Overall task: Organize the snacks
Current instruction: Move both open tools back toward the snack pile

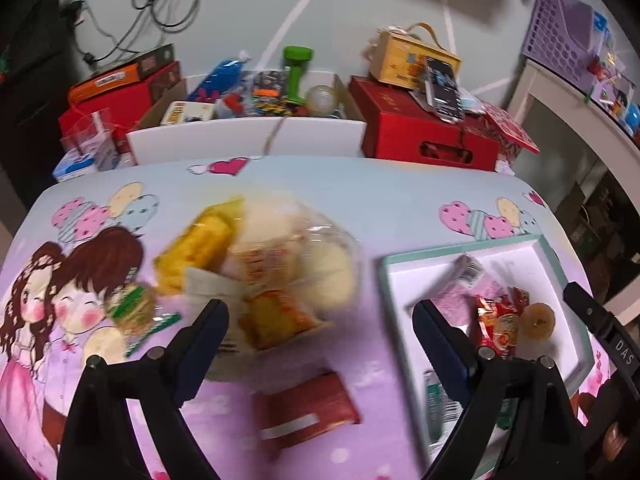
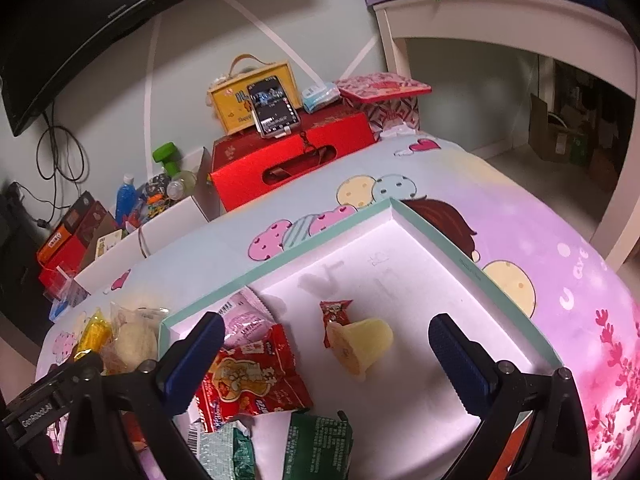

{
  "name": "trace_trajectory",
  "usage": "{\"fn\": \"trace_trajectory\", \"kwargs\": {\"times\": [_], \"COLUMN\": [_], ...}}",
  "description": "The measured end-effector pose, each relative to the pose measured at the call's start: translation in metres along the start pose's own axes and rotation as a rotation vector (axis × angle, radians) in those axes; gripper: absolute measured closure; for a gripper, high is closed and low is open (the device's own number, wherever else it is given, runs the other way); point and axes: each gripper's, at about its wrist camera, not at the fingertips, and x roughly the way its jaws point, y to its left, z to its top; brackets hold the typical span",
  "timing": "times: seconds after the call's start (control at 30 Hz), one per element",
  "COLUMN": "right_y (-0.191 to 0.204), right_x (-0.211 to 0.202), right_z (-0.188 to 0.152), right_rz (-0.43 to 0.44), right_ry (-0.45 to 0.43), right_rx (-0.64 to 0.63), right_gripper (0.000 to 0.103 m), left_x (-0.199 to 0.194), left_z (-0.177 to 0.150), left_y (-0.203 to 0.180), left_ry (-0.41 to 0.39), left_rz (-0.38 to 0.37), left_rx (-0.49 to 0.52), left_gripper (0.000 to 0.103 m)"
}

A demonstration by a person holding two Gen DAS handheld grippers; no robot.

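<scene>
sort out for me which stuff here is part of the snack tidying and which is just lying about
Part of the job:
- white tray
- jelly cup
- red snack packet
- pink packet
- green packets
- pile of snacks still on the table
- dark red packet

Just lying about:
- red gift box
- yellow box
- phone
- green dumbbell
- purple basket

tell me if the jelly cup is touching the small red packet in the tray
Touching. The right wrist view shows the jelly cup lying on its side with its wide end overlapping the small red packet, no gap between.
</scene>
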Motion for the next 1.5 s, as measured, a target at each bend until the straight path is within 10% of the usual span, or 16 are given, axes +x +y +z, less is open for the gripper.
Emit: {"fn": "trace_trajectory", "kwargs": {"times": [0.7,1.5], "right_y": [0.075,0.223], "right_x": [-0.002,0.002], "right_z": [-0.018,-0.073], "right_rz": [0.111,0.314], "right_ry": [0.028,0.099], "right_rx": [-0.127,-0.377], "right_gripper": [0.000,0.000], "left_x": [-0.024,-0.004], "left_z": [0.001,-0.013], "left_y": [0.135,0.207], "left_ry": [0.030,0.100], "left_rz": [0.204,0.207], "left_rx": [-0.182,-0.344], "left_gripper": [0.010,0.010]}}
